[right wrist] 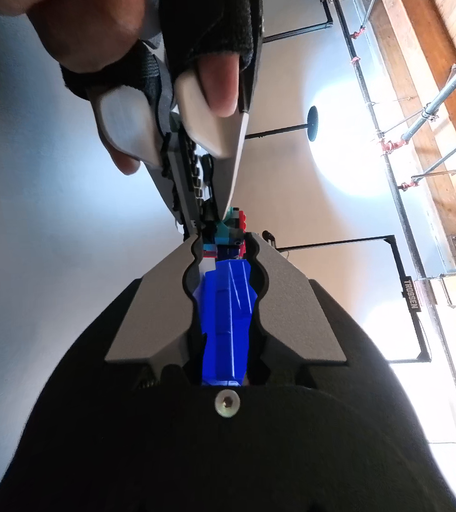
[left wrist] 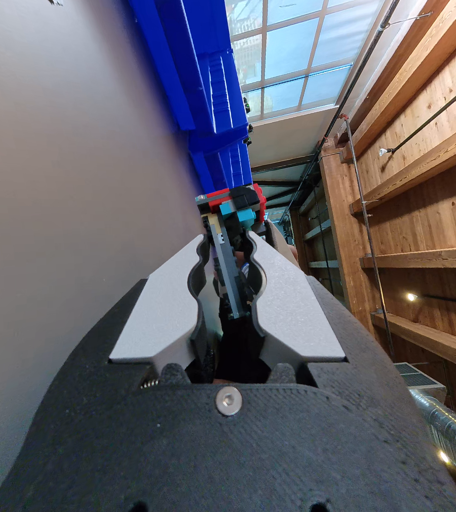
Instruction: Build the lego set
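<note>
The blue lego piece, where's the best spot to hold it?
Probably its long flat sides. The right gripper already holds the blue lego piece that way, one finger on each side, coming from the free end. That leaves the far end open where it meets the lego model in the left gripper.

My left gripper (left wrist: 228,238) is closed on the model (left wrist: 228,210). My right gripper (right wrist: 225,239) faces it, nearly tip to tip, jaws narrow.

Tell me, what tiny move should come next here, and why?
Probably press the blue piece in the right gripper onto the gray Lego model held by the left gripper: their ends already meet at the red-and-teal bricks.
</note>
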Available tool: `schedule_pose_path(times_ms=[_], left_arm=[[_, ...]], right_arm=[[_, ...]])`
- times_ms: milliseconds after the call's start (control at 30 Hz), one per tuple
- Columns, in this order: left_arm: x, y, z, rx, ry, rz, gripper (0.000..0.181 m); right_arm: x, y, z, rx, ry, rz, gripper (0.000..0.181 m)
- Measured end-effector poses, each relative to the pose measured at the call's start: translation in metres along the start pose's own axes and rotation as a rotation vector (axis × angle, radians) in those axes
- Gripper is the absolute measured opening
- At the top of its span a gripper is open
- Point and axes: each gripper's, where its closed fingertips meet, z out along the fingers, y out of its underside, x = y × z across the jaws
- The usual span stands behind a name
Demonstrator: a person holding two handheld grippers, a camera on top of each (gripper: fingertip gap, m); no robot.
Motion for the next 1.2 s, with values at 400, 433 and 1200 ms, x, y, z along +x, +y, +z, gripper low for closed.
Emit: schedule_pose_path(times_ms=[400,433,1200], left_arm=[[0.022,-0.017,-0.009,0.01,0.203,-0.082,0.024],[0.027,-0.018,-0.01,0.002,0.252,-0.11,0.024],[0.196,-0.004,-0.097,0.009,1.173,-0.03,0.024]], right_arm=[[0.025,-0.007,-0.015,0.05,0.05,0.151,0.041],[0.03,-0.006,-0.017,0.054,0.049,0.217,0.041],[0.143,-0.051,-0.057,0.262,-0.026,1.031,0.038]])
